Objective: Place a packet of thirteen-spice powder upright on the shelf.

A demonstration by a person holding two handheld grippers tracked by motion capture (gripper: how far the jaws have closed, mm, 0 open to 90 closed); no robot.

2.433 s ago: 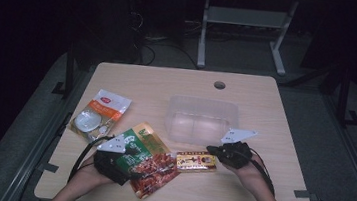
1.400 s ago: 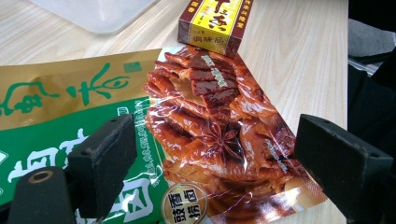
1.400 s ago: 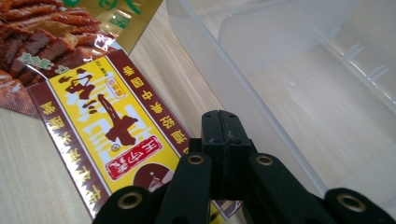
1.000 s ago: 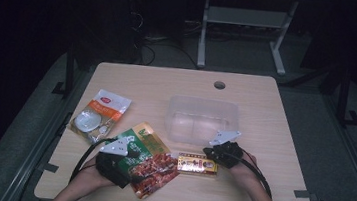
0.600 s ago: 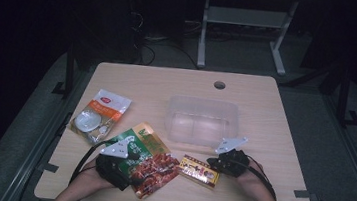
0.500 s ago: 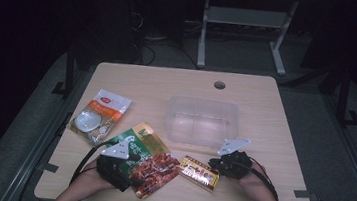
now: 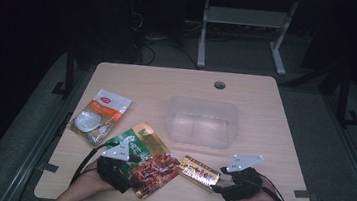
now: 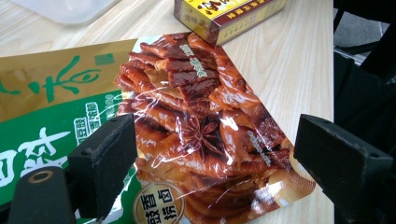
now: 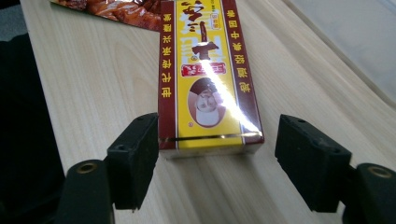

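The right tool point(image 9: 215, 163) has just been opening; its jaws stand released around the end of one yellow-and-maroon box point(image 9: 208, 79) with Chinese print, flat on the surface point(image 7: 274, 125). The left tool point(image 8: 215, 163), released, straddles a braised-snack pouch point(image 8: 201, 135). The high view adds one clear container point(image 7: 202, 121) and one white-and-orange pouch point(image 7: 98, 117).

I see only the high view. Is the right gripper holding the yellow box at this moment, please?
Observer: No. The right gripper has just been opening. The end of the yellow box lies between its jaws, and one pad stands clearly apart from it.
Operator: And the left gripper?
Observer: The left gripper is open over the red snack pouch, and its pads are not pressing it.
Operator: What is printed there?
Observer: Braised strips with a star anise.
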